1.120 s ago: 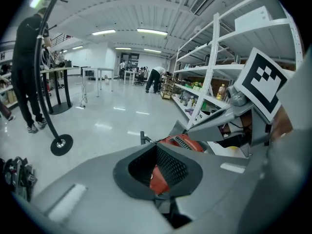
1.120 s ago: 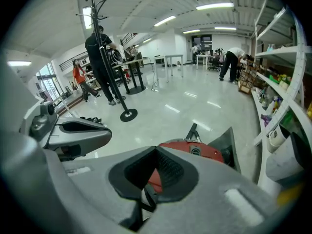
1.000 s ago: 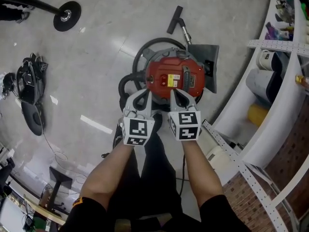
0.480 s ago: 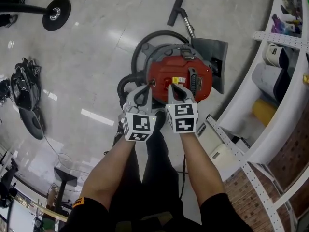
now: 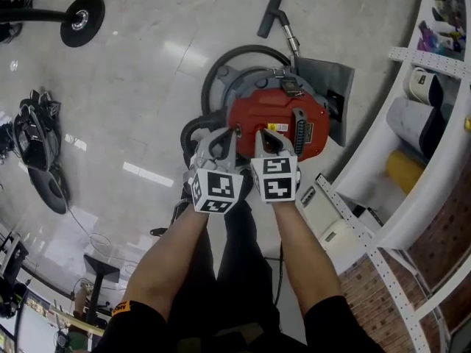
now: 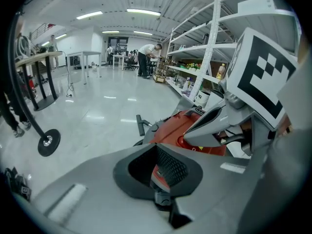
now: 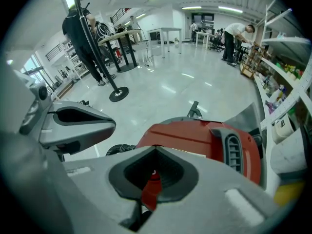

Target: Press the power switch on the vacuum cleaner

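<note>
Head view: the vacuum [image 5: 246,120] sits on the glossy pale floor [image 5: 140,72] just ahead of me, beside a white shelf [image 5: 397,212]; it has a rounded red hard-plastic lid with a black ribbed vent and a yellow label, and a black hose [image 5: 217,68] looped round it. The left gripper [image 5: 227,134] and right gripper [image 5: 266,134] hover side by side over the lid's near edge; I judge this the approach, the switch not yet pressed.

Left gripper view: the fingers [image 6: 170,167] are clenched tip to tip on nothing; only red shell shows through the gap between their black cross-hatched pads; the right gripper sits just beside.

Right gripper view: these fingers [image 7: 119,177] are likewise clenched and empty; the red lid fills the space just beyond; a small red part with a pale spot shows through the gap, possibly the switch, though I cannot be sure at this angle.

Next, I'd say: line one closed tip over the switch and push down squarely; smooth plastic may let it skid.
</note>
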`<state>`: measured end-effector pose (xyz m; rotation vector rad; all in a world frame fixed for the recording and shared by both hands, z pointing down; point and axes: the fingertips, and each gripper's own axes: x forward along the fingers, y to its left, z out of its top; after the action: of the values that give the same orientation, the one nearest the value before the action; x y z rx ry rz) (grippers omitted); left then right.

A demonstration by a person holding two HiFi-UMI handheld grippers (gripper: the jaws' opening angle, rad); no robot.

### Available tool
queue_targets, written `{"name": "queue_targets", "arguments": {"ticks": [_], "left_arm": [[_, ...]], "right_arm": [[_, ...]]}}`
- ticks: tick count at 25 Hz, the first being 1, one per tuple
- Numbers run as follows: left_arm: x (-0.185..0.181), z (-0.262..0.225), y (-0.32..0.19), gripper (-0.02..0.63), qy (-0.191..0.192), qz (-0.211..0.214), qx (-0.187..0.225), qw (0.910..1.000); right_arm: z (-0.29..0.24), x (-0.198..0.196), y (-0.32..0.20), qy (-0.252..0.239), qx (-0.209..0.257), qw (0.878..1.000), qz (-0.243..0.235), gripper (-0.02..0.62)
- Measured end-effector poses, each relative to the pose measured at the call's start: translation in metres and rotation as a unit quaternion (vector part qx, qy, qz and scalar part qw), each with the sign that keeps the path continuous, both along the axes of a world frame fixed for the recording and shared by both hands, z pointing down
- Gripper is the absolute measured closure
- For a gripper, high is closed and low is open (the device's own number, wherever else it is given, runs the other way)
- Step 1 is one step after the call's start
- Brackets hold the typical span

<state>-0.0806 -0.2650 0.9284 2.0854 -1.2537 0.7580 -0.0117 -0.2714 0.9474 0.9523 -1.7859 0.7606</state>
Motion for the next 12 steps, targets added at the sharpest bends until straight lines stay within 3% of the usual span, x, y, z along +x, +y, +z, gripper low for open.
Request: {"name": "queue_targets", "arguments": {"ticks": [12], "left_arm": [[-0.002,-0.0048,-0.0047,0.592,0.003,0.007,-0.001,1.0]], "right_arm": [[0.0086,-0.004,-0.008,0.007,-0.019,1.0,0.006,0.603]]}}
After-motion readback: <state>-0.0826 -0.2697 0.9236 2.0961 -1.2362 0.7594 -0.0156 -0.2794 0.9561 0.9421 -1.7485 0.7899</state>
